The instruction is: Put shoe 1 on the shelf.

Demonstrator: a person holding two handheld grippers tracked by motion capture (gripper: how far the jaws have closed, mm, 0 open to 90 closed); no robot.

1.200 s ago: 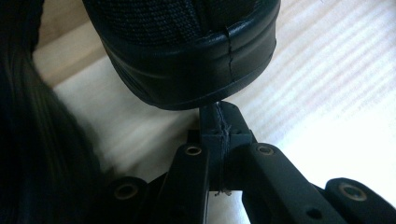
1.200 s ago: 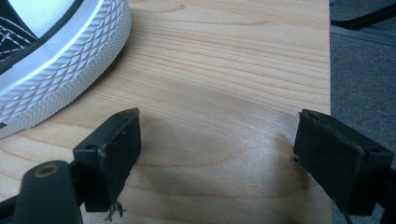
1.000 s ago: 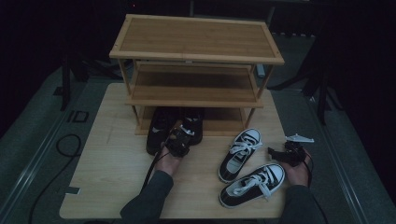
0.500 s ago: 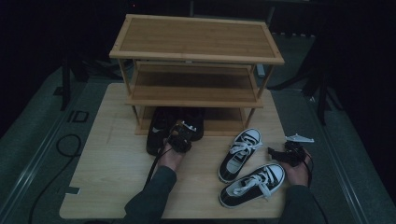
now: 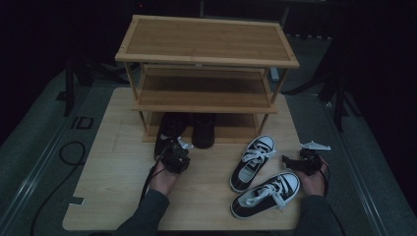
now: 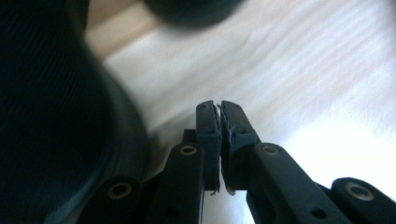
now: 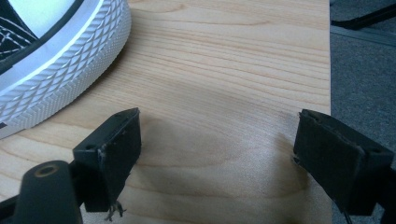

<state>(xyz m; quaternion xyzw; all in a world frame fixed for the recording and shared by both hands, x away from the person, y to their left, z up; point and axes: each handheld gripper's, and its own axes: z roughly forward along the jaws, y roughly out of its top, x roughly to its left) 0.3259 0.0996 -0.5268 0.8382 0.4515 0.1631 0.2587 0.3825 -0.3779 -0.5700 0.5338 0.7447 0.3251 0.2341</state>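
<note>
My left gripper hovers low over the bench, just in front of the left of two black shoes that sit with their toes under the bottom shelf of the wooden shoe rack. Its jaws have just been opening a little, yet in the left gripper view they stand almost together with only a thin slit and nothing between them; the black shoe looms dark beside them. My right gripper rests at the bench's right edge, jaws spread wide and empty, just beside the nearer of two black-and-white sneakers.
</note>
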